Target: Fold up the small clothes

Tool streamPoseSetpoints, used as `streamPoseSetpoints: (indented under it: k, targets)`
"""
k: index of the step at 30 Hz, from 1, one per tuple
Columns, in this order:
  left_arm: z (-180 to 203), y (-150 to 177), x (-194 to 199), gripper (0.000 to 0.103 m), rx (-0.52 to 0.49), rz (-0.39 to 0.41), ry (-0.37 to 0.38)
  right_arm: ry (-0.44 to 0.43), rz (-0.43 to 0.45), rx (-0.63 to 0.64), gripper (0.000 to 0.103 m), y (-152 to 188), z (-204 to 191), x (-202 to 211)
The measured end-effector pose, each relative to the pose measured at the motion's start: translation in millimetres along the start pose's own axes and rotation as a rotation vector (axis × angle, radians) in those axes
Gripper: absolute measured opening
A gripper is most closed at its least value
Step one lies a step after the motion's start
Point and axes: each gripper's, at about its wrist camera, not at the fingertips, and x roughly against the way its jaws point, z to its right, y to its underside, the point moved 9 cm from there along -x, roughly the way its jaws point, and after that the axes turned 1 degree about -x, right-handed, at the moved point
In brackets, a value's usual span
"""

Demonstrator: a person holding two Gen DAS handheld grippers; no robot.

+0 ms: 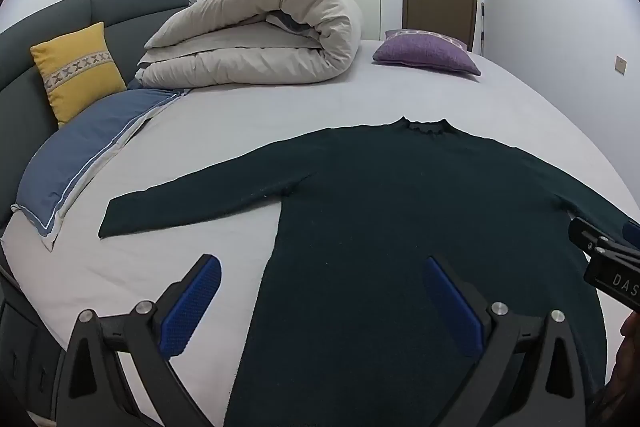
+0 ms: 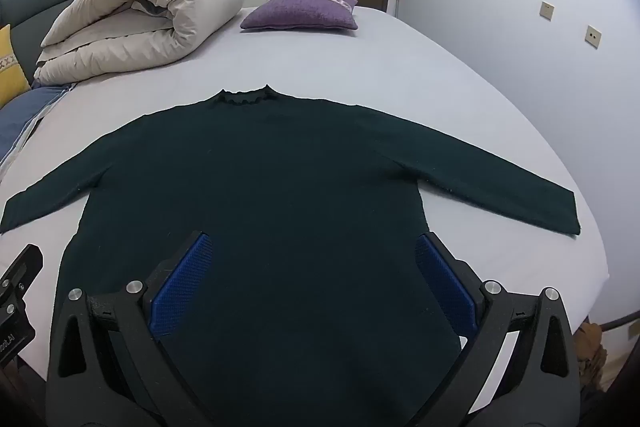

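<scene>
A: Left gripper [image 1: 320, 301] hangs over the lower left body of the sweater [image 1: 380, 227], jaws spread wide, nothing between the pads. Right gripper [image 2: 314, 281] likewise: jaws wide apart, holding nothing, above the lower right body. Whether either touches the cloth, I cannot tell.

B: Garment position?

A: Sweater lies flat on the bed [image 2: 360, 47], collar [image 2: 244, 97] away from the grippers, both sleeves stretched outward. Left sleeve [image 1: 192, 199] ends near a blue pillow [image 1: 80, 163]; right sleeve [image 2: 500, 179] reaches toward the bed's edge. No fold made yet.

B: Risks?

A: Judgement only. A pinch closing on one layer of knit would lift the front and leave the back behind. The sheet beneath is smooth and thin, so the pads could catch it with the hem. The right cuff lies close to the edge; dragging could pull it over.

B: Materials?

A: Dark green, fine-textured knit, matte, with a frilled stand collar. Pads are blue, cross-hatched. Behind: a rolled beige duvet [image 1: 256, 35], puffy, and a purple cushion [image 2: 300, 13], coarse weave.
</scene>
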Motion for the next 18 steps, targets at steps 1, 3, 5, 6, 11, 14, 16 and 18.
streamPoseSetpoints:
  k: [1,3,5,6,11,14,16,18]
  targets:
    - [0.0,-0.3,0.2,0.103,0.002,0.001,0.000,-0.001,0.003,0.000,0.103,-0.1,0.0,0.5]
    - [0.4,-1.0,0.3,0.103,0.003,0.003,0.002,-0.001,0.003,-0.001,0.103,0.4,-0.2,1.5]
    - [-0.1,-1.0,0.6,0.103,0.009,0.006,0.008,-0.008,-0.003,-0.005,0.103,0.7,0.0,1.4]
    - [-0.4,-1.4,0.8,0.103,0.009,0.008,0.009,-0.009,-0.003,-0.005,0.103,0.6,0.0,1.8]
    - [-0.8,1.0,-1.8,0.103,0.004,0.009,0.004,-0.009,-0.001,-0.003,0.103,2.7,-0.2,-1.6]
    - [-3.1,0.9,-2.5,0.103,0.003,0.008,0.003,-0.008,0.000,-0.001,0.103,4.2,-2.1,1.8]
    - [-3.2,0.9,-2.4,0.103,0.003,0.009,0.002,-0.007,-0.002,0.002,0.103,5.8,-6.0,-2.2]
    - [-3.1,0.5,-2.1,0.103,0.004,0.009,0.002,-0.009,-0.002,0.001,0.103,6.5,-6.8,-1.6]
